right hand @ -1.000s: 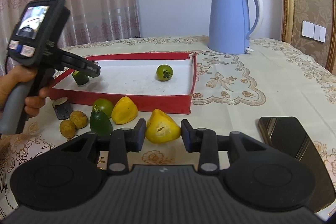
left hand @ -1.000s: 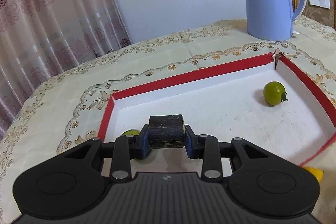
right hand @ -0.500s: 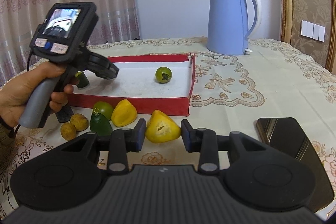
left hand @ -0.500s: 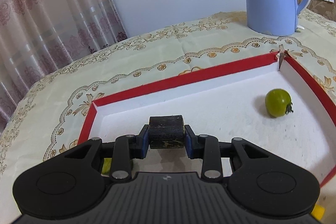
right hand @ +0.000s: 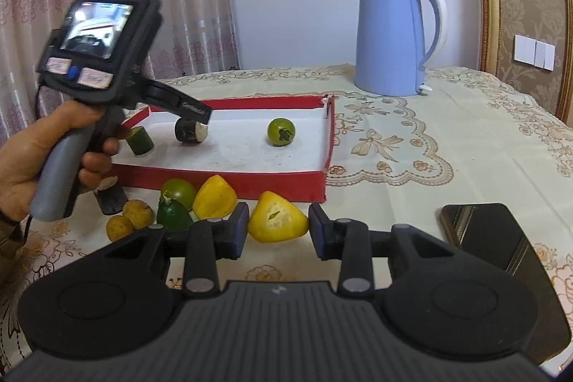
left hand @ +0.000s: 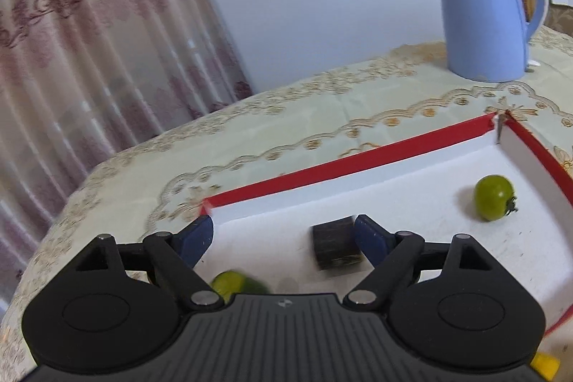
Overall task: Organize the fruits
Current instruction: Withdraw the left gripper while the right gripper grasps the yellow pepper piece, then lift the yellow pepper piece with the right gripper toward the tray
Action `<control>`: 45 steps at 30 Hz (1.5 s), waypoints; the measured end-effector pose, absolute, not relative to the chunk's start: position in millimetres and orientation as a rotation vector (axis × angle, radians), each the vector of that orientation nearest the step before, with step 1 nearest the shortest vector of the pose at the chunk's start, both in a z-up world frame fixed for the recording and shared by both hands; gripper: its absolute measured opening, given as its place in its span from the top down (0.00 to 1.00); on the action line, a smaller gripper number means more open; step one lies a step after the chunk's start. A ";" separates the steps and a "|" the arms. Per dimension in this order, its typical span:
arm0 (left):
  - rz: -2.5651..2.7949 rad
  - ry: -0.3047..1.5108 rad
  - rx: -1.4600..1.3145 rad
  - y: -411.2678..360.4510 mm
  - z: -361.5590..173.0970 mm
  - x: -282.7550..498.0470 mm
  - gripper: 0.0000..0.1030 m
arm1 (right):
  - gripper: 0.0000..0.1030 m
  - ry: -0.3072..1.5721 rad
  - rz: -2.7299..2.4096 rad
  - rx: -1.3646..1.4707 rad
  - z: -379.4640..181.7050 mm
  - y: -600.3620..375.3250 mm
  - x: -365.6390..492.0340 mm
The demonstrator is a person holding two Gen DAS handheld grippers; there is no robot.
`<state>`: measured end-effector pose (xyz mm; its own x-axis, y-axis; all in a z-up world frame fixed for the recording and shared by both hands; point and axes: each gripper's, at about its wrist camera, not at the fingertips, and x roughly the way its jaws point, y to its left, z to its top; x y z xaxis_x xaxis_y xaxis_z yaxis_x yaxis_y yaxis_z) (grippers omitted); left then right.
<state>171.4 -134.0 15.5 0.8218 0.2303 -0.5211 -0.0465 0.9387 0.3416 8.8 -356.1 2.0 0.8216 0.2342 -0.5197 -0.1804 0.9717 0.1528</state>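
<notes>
A red-rimmed white tray (left hand: pixel 358 160) (right hand: pixel 286 181) holds a green tomato (left hand: pixel 494 197) (right hand: pixel 281 131), a green cucumber piece (left hand: pixel 232 283) (right hand: pixel 140 139) and a dark cylindrical piece (left hand: pixel 336 246) (right hand: pixel 189 131). My left gripper (left hand: pixel 284 238) (right hand: pixel 193 108) is open over the tray; the dark piece lies free against its right finger. My right gripper (right hand: pixel 278 231) is open and straddles a yellow pepper piece (right hand: pixel 277 221) on the tablecloth in front of the tray.
In front of the tray lie another yellow piece (right hand: pixel 214 202), two green fruits (right hand: pixel 178 192), two small brown fruits (right hand: pixel 130 217) and a dark piece (right hand: pixel 111 199). A blue kettle (right hand: pixel 394 38) stands behind the tray. A black phone (right hand: pixel 490 238) lies at right.
My left gripper has opened and let go of the dark piece, which now lies in the tray. The left gripper rose slightly. My right gripper has not moved.
</notes>
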 end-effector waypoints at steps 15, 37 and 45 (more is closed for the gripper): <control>0.284 0.568 0.167 -57.5 10.5 102.2 0.11 | 0.86 0.549 0.259 0.098 11.1 -342.6 37.9; 0.288 0.474 0.075 -29.6 9.5 39.8 0.06 | 0.78 0.624 0.273 -0.140 -8.5 -312.7 8.9; 0.276 0.494 0.064 -28.0 7.2 37.8 0.06 | 0.54 0.648 0.257 -0.156 -10.8 -314.0 11.6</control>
